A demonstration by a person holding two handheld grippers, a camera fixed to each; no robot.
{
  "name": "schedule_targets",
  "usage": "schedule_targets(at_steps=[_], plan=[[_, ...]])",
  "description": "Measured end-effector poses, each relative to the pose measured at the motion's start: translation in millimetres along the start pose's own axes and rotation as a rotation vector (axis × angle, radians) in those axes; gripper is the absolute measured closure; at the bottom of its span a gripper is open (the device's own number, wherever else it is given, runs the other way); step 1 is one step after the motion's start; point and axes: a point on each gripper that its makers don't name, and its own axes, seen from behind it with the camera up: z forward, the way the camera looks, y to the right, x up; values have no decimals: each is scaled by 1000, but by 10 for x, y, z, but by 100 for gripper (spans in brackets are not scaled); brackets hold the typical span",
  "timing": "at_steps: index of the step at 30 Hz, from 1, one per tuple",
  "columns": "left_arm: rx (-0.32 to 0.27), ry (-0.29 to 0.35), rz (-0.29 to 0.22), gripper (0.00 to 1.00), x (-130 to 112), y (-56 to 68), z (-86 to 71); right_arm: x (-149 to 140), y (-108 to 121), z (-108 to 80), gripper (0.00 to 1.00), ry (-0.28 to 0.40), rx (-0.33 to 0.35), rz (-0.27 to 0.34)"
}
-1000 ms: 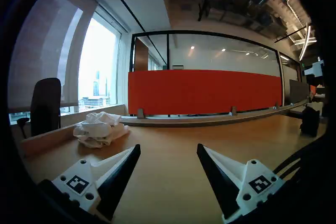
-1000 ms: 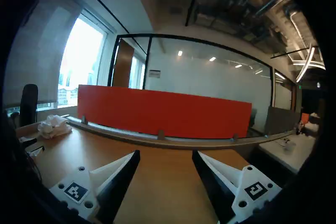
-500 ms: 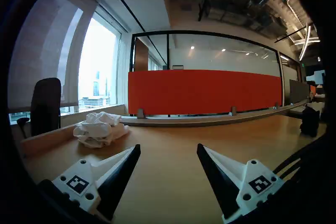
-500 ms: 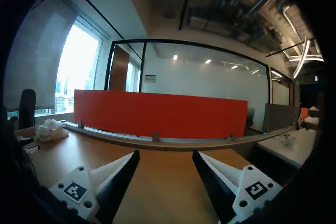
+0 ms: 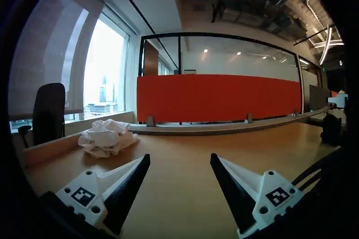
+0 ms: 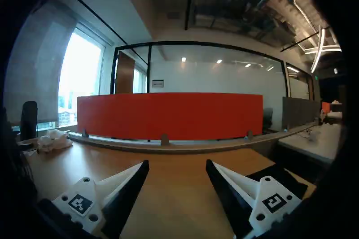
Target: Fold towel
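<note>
L gripper [image 5: 179,167] hanging low over the wood desk [image 5: 188,194], fingers spread wide, gripping nothing. Looking the same as 1 s ago, not shifting. Crumpled white towel [image 5: 107,137] lying ahead & to the left of it, well apart from the left fingertip, near the desk's far edge. Red divider [image 5: 217,97] standing straight ahead past the desk. Black chair [image 5: 48,113] sitting far left, beyond the towel.

R gripper [image 6: 177,171] also gaping wide over the same desk, holding nothing. Swinging vs. earlier frames: divider now sitting level & centred ahead rather than slanting down to the right. Towel [image 6: 54,141] ending up farther toward the left edge & looking smaller. Black patch [image 6: 282,176] now showing behind the right finger; can't tell what it is.
</note>
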Motion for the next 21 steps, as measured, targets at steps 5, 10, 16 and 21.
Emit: schedule_targets(at_steps=[5, 10, 16, 21], plan=[[0, 0, -1, 0, -2, -1, 2, -249, 80, -2, 2, -17, -14, 7], [0, 0, 0, 0, -6, -6, 2, -413, 137, -1, 1, -19, -34, 15], [0, 0, 0, 0, -8, -10, 1, -566, 134, -3, 1, -22, -23, 30], [0, 0, 0, 0, -12, -5, 0, -648, 145, -3, 2, -26, -20, 27]])
